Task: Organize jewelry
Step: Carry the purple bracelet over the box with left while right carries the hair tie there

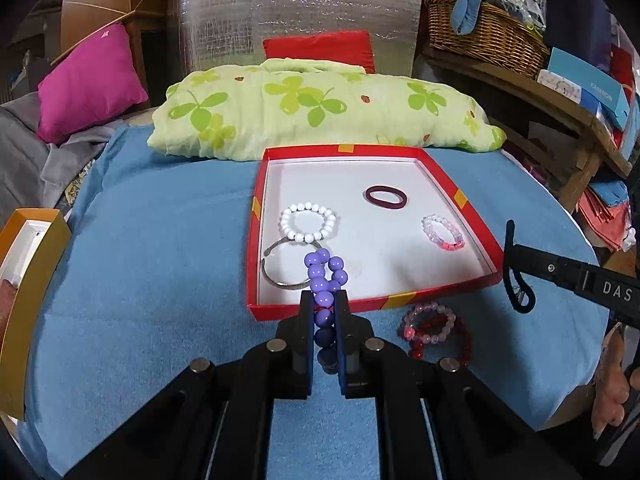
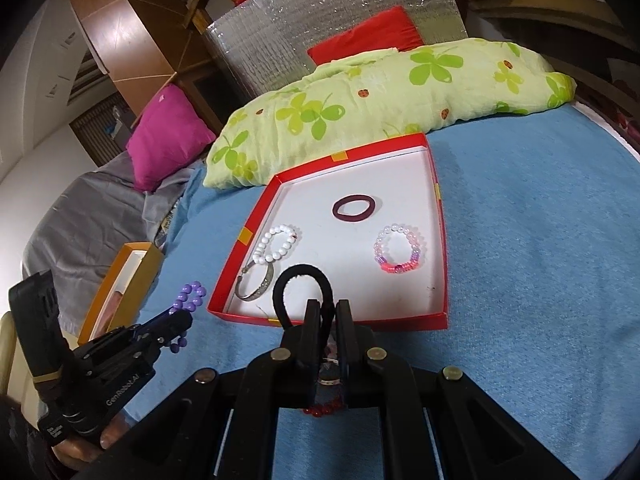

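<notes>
Carrying jewelry to the red box [image 1: 476, 216] at frame center, the left gripper [image 1: 324, 312] clenches a purple bead bracelet [image 1: 325, 276], the right gripper [image 2: 329, 316] a black hair tie [image 2: 301, 282]; next likely lowering and releasing inside.

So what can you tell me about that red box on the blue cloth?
The red box is shallow, lidless, probably cardboard, with a white inside and yellow tape patches on its rim. It lies flat on the blue cloth, before a green leaf-print pillow. Inside lie a white bead bracelet, a metal bangle, a dark red hair tie and a pink bead bracelet.
</notes>
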